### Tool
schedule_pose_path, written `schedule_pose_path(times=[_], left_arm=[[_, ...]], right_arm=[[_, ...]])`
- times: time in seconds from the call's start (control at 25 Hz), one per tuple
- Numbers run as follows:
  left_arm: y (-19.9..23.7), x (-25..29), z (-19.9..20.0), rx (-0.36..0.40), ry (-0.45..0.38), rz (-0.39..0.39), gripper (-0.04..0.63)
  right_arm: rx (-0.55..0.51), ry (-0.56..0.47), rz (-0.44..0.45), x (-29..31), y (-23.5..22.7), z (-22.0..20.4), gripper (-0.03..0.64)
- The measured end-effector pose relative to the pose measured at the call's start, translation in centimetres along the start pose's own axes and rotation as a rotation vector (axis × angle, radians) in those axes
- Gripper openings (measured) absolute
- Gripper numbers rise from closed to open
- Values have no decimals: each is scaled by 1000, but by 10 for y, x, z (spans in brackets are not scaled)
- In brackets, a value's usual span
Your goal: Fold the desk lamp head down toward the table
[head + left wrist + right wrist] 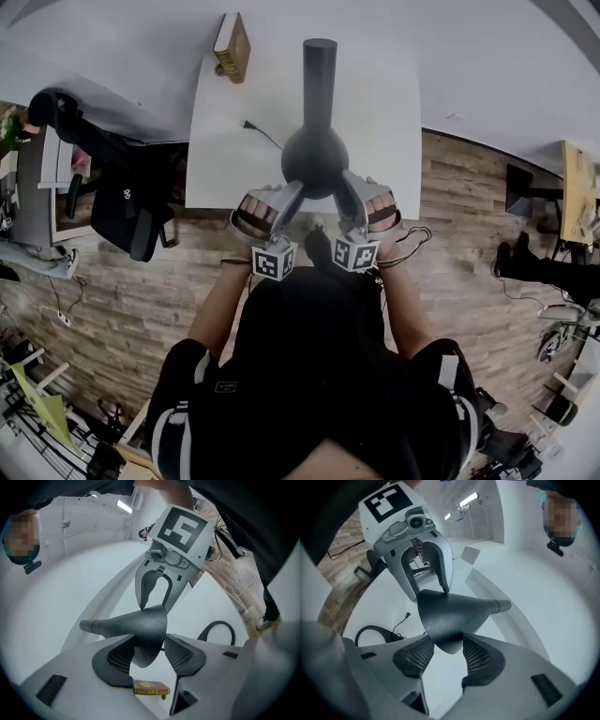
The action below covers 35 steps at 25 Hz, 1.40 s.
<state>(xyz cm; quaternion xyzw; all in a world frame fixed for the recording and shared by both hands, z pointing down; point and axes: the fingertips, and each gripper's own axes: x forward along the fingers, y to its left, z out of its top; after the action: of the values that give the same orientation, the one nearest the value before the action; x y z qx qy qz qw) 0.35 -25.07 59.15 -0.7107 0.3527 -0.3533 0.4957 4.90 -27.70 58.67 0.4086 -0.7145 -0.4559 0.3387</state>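
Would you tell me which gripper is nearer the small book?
Left. The left gripper holds the lamp head on the side facing the book; the right gripper holds the far side.

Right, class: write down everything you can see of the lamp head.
The lamp head is a matt black cone, seemingly metal or plastic, flaring from a narrow tubular neck to a wide round rim. It lies roughly level above the white table, neck pointing away from the person, rim towards them. The left claw and right claw grip its rim from opposite sides, textured pads pressed against it. Its bulb and joint are out of sight.
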Motion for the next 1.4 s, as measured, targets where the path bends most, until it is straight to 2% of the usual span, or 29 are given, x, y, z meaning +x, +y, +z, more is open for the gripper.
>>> schedule_pose_path(times=[0.12, 0.24, 0.56, 0.68, 0.8, 0.88, 0.96, 1.12, 1.16, 1.28, 1.4], left_arm=[[-4, -1, 0, -10, 7, -31, 210], [-7, -5, 0, 2, 30, -64, 218], [-4, -48, 1, -9, 37, -61, 232], [-2, -75, 1, -43, 33, -52, 230], [1, -99, 2, -108, 32, -44, 225], [6, -115, 3, -165, 33, -28, 212], [13, -130, 4, -268, 23, -20, 206], [26, -158, 13, -614, -43, -61, 207], [30, -163, 17, -664, -55, -68, 205], [39, -172, 31, -753, -76, -86, 196], [53, -181, 45, -916, -111, -91, 181]], right_arm=[[13, 13, 32, -1, 2, 0, 237], [23, 29, 42, -5, 3, 1, 245], [21, 97, 72, -34, 8, 11, 273], [58, 127, 79, -52, 12, 26, 273], [142, 146, 90, -67, 12, 43, 254], [218, 160, 86, -79, 11, 53, 226], [303, 176, 81, -89, 9, 64, 201], [559, 182, 82, -109, 2, 84, 177], [627, 181, 79, -114, -1, 86, 171], [841, 168, 58, -130, -15, 91, 124], [1069, 141, 50, -143, -25, 93, 87]])
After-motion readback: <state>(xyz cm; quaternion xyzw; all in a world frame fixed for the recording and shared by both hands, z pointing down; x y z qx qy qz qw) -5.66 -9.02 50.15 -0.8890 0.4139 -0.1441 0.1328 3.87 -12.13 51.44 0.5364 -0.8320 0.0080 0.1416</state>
